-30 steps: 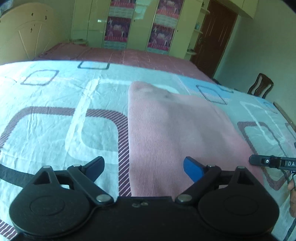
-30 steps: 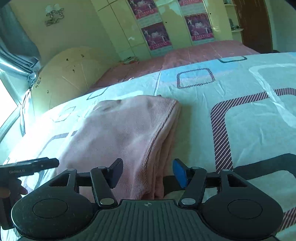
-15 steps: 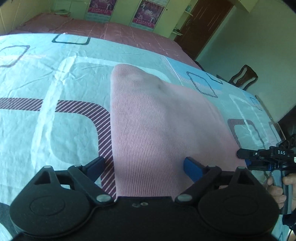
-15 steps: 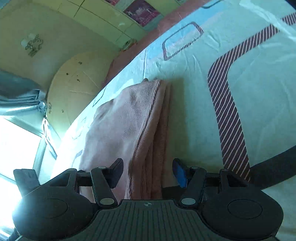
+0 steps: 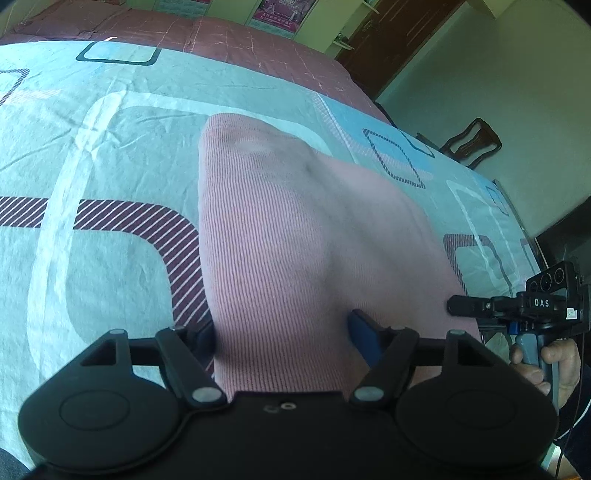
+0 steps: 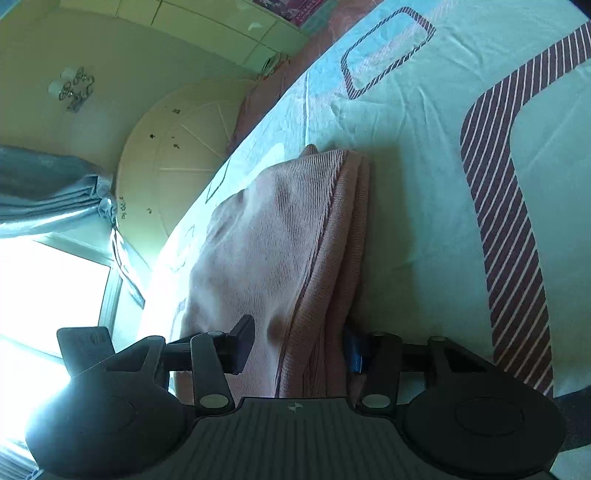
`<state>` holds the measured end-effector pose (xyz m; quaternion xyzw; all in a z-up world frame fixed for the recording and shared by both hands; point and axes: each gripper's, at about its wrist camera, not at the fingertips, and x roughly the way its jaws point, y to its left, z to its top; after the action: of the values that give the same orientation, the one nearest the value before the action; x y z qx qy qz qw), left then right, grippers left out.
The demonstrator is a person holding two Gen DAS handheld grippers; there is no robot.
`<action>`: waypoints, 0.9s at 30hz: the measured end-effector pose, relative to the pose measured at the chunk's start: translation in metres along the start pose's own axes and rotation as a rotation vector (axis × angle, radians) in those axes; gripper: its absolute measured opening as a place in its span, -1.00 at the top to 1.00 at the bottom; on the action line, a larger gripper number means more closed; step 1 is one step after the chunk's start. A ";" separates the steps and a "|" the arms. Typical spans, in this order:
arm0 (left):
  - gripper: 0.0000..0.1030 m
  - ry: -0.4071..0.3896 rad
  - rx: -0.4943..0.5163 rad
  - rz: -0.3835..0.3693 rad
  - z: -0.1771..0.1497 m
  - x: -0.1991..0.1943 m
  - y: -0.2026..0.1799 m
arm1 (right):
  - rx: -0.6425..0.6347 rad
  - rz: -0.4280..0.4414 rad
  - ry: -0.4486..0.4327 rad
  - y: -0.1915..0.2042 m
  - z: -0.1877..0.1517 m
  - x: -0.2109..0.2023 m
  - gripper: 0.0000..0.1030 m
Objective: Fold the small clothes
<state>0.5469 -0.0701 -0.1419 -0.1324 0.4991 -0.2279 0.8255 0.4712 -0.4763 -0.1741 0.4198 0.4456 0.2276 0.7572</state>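
Note:
A pink ribbed knit garment (image 5: pixel 295 236) lies folded in layers on the patterned bedsheet (image 5: pixel 92 166). My left gripper (image 5: pixel 282 332) is open, its fingers on either side of the garment's near left edge, with the cloth between them. My right gripper (image 6: pixel 299 343) is open around the stacked right edge of the garment (image 6: pixel 295 236), the black finger (image 6: pixel 242 343) over the cloth and the blue finger (image 6: pixel 354 350) at its outer side. The right gripper also shows in the left wrist view (image 5: pixel 458 305), beside the garment's right edge.
The bed (image 5: pixel 258 40) runs far ahead with a maroon cover. A wooden chair (image 5: pixel 469 142) and a dark door (image 5: pixel 399 33) stand at the right. A rounded headboard (image 6: pixel 184 147), a curtain (image 6: pixel 55 192) and a bright window (image 6: pixel 37 288) lie left of the bed.
Both grippers have moved forward and down onto the garment's near edge, so the cloth now sits between their fingers. The right gripper has tilted over sideways.

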 end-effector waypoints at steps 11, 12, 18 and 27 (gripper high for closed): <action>0.36 -0.062 0.150 0.139 0.007 -0.008 -0.051 | -0.272 -0.246 -0.088 0.055 -0.017 0.014 0.64; 0.38 -0.076 0.178 0.136 0.007 -0.014 -0.058 | -0.274 -0.237 -0.106 0.059 -0.019 0.008 0.64; 0.10 -0.035 0.193 0.187 0.001 0.004 -0.047 | -0.279 -0.339 -0.063 0.059 -0.027 0.024 0.64; 0.34 -0.052 0.155 0.066 0.004 0.000 -0.027 | -0.146 -0.324 -0.094 0.053 -0.022 0.020 0.57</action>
<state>0.5440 -0.0932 -0.1274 -0.0573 0.4624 -0.2350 0.8530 0.4639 -0.4241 -0.1448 0.2966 0.4540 0.1143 0.8324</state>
